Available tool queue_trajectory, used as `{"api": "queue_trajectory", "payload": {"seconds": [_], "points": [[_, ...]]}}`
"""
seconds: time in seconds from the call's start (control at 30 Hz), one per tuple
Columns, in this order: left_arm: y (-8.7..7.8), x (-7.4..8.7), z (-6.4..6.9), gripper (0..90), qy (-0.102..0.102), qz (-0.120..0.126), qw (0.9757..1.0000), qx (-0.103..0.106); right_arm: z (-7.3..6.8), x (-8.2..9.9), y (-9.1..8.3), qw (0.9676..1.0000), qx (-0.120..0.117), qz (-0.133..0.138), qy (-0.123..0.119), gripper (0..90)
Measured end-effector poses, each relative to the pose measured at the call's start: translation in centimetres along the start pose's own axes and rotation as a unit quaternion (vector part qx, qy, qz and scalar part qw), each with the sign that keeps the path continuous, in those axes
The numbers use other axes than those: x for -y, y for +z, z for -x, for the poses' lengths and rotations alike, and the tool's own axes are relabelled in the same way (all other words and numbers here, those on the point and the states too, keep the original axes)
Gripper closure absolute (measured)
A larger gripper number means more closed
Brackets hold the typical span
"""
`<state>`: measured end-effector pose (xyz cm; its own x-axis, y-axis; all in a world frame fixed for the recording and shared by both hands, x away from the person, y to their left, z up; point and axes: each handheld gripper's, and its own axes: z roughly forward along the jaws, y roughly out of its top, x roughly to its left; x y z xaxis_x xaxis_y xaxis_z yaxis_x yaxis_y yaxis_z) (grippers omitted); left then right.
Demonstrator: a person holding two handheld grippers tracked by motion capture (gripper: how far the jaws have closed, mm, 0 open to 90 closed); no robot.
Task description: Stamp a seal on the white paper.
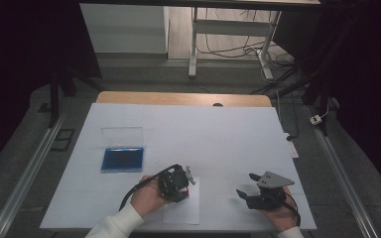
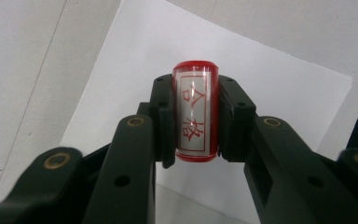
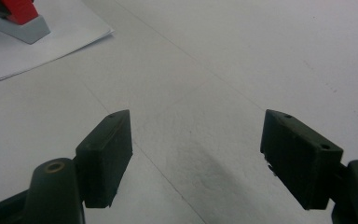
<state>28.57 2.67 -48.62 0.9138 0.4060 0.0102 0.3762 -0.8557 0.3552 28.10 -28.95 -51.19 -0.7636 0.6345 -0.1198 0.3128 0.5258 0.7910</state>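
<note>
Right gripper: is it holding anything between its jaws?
No. The right gripper has its jaws spread wide apart, with bare white table cover between them.

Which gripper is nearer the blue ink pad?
Left. The left gripper, holding the red stamp, sits just right of and below the blue ink pad; the right gripper is farther right.

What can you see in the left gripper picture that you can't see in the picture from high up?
The left gripper view alone lets you read the red characters on the stamp, squeezed between the black jaws of the left gripper. The high view alone has the blue ink pad with its clear lid open, the open right gripper, and the floor cables beyond the table. Both show the white sheet of paper lying under the stamp.
</note>
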Motion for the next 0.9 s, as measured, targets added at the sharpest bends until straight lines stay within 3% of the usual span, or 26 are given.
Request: {"api": "queue_trajectory", "payload": {"seconds": [0.33, 0.43, 0.8, 0.9], "points": [[-0.1, 0.1, 0.0, 70.8, 0.003, 0.003, 1.0, -0.001, 0.0, 0.0, 0.1, 1.0, 0.001, -0.002, -0.001, 24.3], [-0.6, 0.1, -0.2, 70.5, 0.007, 0.004, 0.9999, 0.009, 0.1, 0.1, 0.0, 1.0, 0.0, 0.0, 0.0, 24.3], [-3.6, 0.7, -0.6, 70.2, -0.004, 0.069, 0.9974, 0.02, 0.2, 0.2, -0.1, 1.0, 0.002, -0.001, 0.003, 24.3], [-3.7, 0.7, -0.6, 70.2, -0.003, 0.072, 0.9971, 0.023, 0.2, 0.2, 0.0, 1.0, 0.002, -0.003, 0.001, 24.3]]}}
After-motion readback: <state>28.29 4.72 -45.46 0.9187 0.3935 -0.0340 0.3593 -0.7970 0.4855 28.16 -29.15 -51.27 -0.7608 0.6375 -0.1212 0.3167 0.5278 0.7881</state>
